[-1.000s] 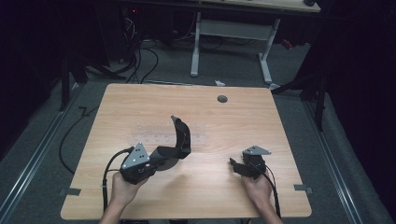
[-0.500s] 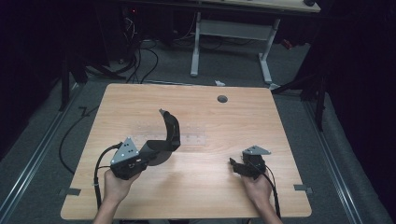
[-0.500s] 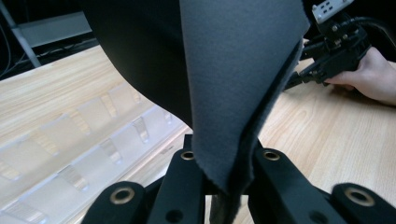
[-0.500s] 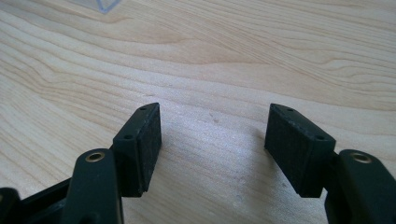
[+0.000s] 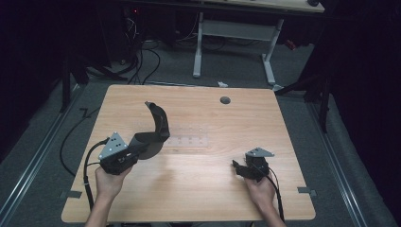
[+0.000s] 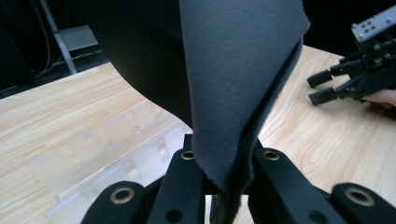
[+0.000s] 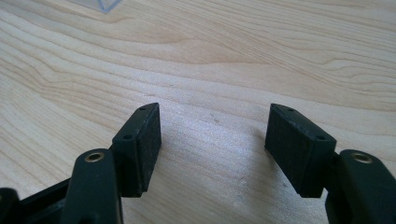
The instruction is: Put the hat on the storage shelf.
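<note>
- Left gripper [image 5: 137, 150], black, two-jawed, grey three-cornered plate on top: clamped tight on the lower edge of a dark grey sheet of soft felt-like material [image 5: 156, 130], pinched near one end, probably so the rest hangs free for carrying.
- In the left gripper view, same sheet [image 6: 233, 88] doubled between the pads, two layers meeting at the pinch, frayed edge showing.
- Sheet held up off the light wooden tabletop [image 5: 198, 198], curling upward and over into a hook shape, left of centre, free tip pointing away from the person.
- Just beyond the sheet, lying flat on the wood: clear plastic tray with small square compartments [image 5: 189, 140], hard to make out; number of compartments not countable.
- Right gripper [image 5: 240, 169], black, same make: resting low by the near right edge, jaws spread with nothing between them, bare wood seen through the gap; apparently waiting its turn.
- Small dark round hole [image 5: 225, 100] toward the far edge.
- Count: two grippers, one sheet, one tray, one table.
</note>
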`<act>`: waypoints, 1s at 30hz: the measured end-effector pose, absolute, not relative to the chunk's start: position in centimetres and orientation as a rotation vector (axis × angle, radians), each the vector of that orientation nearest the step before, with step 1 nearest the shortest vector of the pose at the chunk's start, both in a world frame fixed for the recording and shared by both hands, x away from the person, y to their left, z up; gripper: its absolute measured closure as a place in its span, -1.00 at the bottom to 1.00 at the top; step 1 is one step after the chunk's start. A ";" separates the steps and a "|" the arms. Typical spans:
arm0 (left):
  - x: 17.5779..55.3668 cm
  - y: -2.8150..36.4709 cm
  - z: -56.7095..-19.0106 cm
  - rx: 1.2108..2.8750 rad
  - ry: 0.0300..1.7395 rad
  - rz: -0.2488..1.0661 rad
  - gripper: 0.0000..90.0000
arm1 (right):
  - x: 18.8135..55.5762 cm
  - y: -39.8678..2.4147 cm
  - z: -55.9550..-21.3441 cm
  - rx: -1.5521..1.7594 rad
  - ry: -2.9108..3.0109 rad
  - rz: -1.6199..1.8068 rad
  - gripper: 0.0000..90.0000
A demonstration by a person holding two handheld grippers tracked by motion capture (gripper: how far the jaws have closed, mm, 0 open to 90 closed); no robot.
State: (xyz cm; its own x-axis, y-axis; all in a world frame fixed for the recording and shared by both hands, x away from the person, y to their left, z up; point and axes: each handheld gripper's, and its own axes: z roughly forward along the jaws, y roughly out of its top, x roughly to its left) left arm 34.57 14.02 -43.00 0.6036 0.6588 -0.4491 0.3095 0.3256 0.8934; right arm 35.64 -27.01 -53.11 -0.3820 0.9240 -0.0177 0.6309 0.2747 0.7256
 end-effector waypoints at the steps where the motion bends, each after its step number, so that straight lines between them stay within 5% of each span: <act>1: 34.8 14.3 -43.0 1.264 0.956 0.291 0.92 | 35.6 -27.0 -53.1 1.399 2.111 0.891 -0.19; 30: 40.8 16.7 -43.1 1.220 1.050 0.449 0.92 | 35.6 -27.0 -53.1 1.399 2.110 0.890 -0.20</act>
